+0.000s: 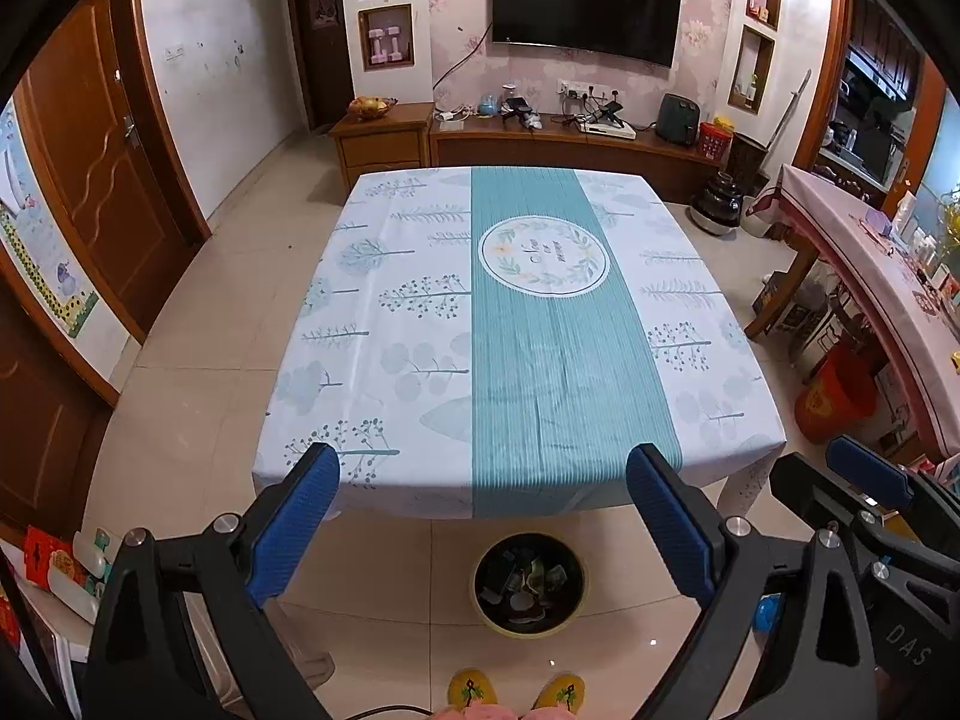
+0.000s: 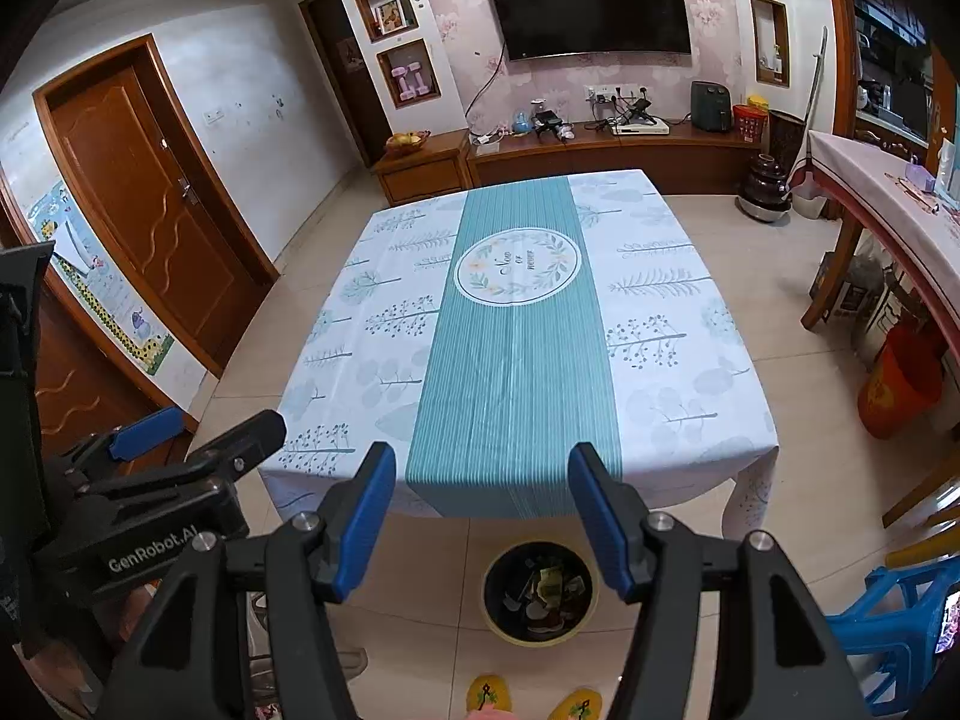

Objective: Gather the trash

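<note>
I hold both grippers, left [image 1: 483, 483] and right [image 2: 482, 483], jaws spread and holding nothing, above the near edge of the worktop [image 1: 420, 312]. No trash shows on it. The bin [image 1: 529, 585] on the floor below holds scraps [image 2: 549, 591], so collecting looks finished.

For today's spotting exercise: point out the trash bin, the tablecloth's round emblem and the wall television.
Trash bin [image 1: 529, 633], left wrist view, on its yellow front rim.
Round emblem [image 1: 543, 256], left wrist view, on its white centre.
Television [image 2: 591, 9], right wrist view, on the dark screen's middle.
</note>
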